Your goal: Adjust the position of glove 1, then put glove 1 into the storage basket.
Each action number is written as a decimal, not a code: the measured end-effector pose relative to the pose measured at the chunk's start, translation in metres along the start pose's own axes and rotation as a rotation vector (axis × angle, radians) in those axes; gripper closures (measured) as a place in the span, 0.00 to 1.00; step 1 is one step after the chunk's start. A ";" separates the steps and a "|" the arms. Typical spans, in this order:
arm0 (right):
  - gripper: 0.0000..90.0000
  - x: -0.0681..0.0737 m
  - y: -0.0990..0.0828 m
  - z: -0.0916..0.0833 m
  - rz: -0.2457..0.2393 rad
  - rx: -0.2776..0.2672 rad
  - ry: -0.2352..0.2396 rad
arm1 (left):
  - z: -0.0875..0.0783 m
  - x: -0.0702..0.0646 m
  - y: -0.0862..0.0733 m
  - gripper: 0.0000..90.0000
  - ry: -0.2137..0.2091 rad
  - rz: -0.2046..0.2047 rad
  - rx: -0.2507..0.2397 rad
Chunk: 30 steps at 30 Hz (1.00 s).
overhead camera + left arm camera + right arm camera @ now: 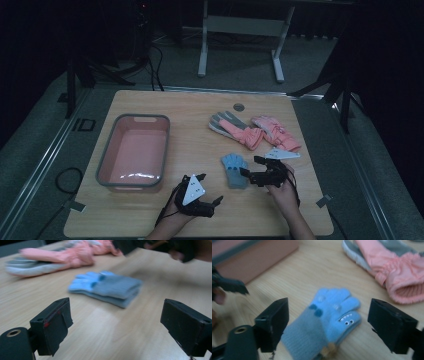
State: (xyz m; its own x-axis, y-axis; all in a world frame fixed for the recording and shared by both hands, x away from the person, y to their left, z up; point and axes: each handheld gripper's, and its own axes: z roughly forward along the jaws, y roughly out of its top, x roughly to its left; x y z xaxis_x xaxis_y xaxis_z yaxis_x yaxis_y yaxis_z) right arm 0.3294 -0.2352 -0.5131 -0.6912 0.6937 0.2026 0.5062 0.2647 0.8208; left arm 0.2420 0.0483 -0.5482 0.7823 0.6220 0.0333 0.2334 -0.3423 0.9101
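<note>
Nearest the camera in the high view, the left gripper [212, 189] sits low over the front of the wooden bench [200, 110], its jaws spread wide with nothing between them. Just to its right lies the blue glove [234, 169], flat on the bench, fingers pointing away from the person. The right gripper [251, 166] hovers at the glove's right edge; in the right gripper view its jaws stand wide apart on either side of the blue glove [329, 317] without pressing on it. Beyond, a pair of pink and grey gloves [252, 131] lies near the far right. A pink tub [134, 151] with a grey rim stands well apart at the left.
</note>
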 end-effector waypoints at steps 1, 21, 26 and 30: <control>0.23 -0.002 -0.001 -0.001 0.000 -0.020 0.013 | 0.003 -0.001 0.001 0.11 0.003 0.018 0.008; 0.51 -0.033 0.011 0.032 0.071 0.092 0.047 | 0.072 -0.001 0.030 0.24 -0.176 0.257 0.119; 0.46 -0.037 0.011 0.052 0.107 0.131 0.019 | 0.085 0.001 0.030 0.38 -0.200 0.299 0.157; 0.43 -0.035 0.008 0.065 0.114 0.166 -0.022 | 0.090 0.001 0.029 0.49 -0.176 0.322 0.192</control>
State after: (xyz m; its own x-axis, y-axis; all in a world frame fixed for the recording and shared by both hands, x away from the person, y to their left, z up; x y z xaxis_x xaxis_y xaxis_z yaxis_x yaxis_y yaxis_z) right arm 0.3913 -0.2141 -0.5479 -0.6141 0.7393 0.2763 0.6600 0.2890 0.6935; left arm 0.3021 -0.0243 -0.5591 0.9159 0.3372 0.2177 0.0507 -0.6352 0.7707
